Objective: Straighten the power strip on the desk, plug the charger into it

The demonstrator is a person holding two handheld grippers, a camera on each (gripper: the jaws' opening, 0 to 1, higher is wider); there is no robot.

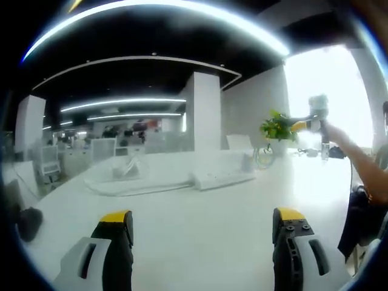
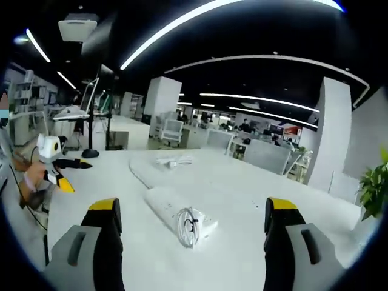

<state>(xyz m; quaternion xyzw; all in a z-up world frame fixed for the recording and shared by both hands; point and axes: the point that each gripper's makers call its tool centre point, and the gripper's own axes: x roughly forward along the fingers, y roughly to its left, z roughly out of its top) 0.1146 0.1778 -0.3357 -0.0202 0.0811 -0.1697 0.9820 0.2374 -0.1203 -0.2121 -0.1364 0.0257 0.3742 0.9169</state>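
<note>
Power strip (image 2: 180,216) lies on white bench (image 2: 242,200), ahead of right claw (image 2: 193,233), coiled cord (image 2: 189,227) at near end. Right claw jaws wide apart, nothing between. Left claw (image 1: 203,227) likewise spread, empty, above bench; power strip (image 1: 222,178) farther ahead. Charger (image 2: 173,161) rests beyond strip. Potted plant (image 1: 280,128) at far edge.

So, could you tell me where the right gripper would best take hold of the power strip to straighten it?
Probably across the narrow width of the power strip, near its far end, coming down from above. It is long, slim and lies flat on the desk, and a coiled cable sits on its near end, so the far part is barer. The right gripper is open, jaws wide enough to straddle it.
</note>
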